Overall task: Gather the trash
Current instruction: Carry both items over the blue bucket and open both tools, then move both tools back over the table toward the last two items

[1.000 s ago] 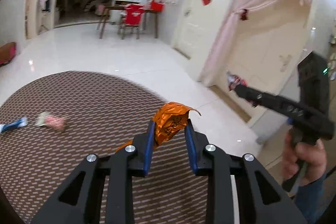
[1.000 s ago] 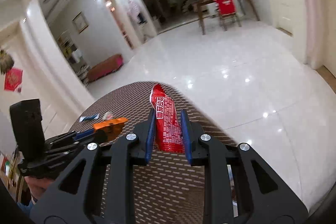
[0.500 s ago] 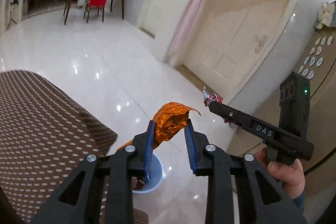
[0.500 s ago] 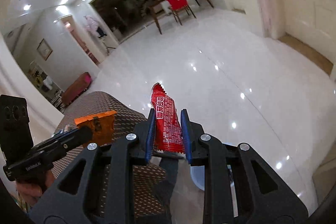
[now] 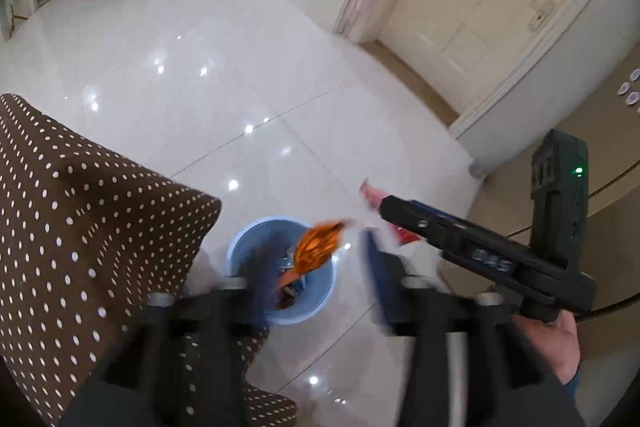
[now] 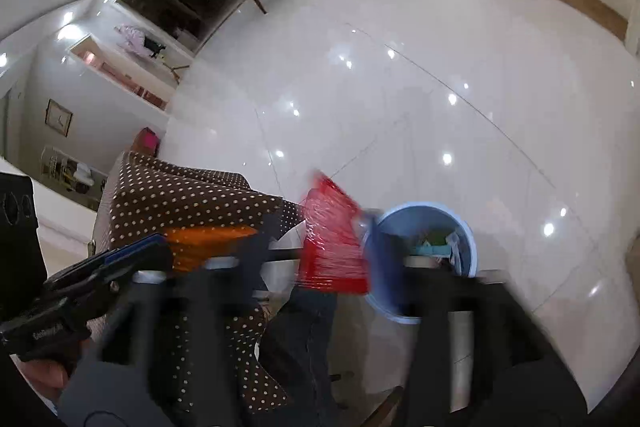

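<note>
Hanging over the blue bin (image 5: 280, 269), the left gripper (image 5: 316, 267) has just been opening, its orange wrapper (image 5: 316, 253) loose above the bin mouth. Right gripper (image 6: 320, 255), also just opening, has its red wrapper (image 6: 332, 247) against one finger, left of the bin (image 6: 466, 239).

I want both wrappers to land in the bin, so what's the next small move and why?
Probably hold both grippers where they are for a beat. The left gripper has just been opening and the orange wrapper hangs loose over the blue bin. The right gripper has opened too, its red wrapper beside the rim.
</note>
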`<state>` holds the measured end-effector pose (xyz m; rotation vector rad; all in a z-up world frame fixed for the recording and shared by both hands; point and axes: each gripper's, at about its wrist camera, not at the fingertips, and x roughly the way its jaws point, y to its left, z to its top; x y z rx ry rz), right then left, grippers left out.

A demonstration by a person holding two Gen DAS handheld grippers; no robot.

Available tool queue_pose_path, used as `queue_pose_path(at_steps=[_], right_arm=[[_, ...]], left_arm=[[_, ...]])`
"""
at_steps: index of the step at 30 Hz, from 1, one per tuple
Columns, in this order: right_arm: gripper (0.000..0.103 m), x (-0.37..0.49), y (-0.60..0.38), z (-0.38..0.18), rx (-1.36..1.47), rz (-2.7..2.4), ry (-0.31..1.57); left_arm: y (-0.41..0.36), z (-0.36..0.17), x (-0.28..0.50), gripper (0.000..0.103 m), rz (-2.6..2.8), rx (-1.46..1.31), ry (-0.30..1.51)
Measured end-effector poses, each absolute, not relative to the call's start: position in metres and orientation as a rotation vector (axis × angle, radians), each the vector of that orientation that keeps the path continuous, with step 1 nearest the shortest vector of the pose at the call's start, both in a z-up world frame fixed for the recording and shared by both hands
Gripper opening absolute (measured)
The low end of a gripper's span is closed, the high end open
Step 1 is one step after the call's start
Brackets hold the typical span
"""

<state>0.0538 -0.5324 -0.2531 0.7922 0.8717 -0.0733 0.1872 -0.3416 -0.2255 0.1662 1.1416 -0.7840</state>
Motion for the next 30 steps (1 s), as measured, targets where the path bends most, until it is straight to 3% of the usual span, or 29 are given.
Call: queue_pose_path(at_steps=[1, 5, 8, 30], right_arm=[[0.065, 0.052, -0.534, -0.254, 0.797, -0.081, 0.871], [0.087, 0.051, -0.546, -0.250, 0.809, -0.108, 0.864], [0.097, 0.049, -0.554, -0.246, 0.803, -0.136, 0.851], [0.097, 0.068, -0.469, -0.127, 0.606, -0.090, 0.706]], left_arm=[[-0.338, -0.225, 0.186, 0.073, -0.782, 0.155, 1.134], [-0.333, -0.216, 0.184, 0.089, -0.774, 0.178, 1.074], [-0.323, -0.205, 0.179, 0.090, -0.758, 0.187, 0.998], [-0.216, -0.118, 0.159, 0.094, -0.707, 0.084, 0.763]])
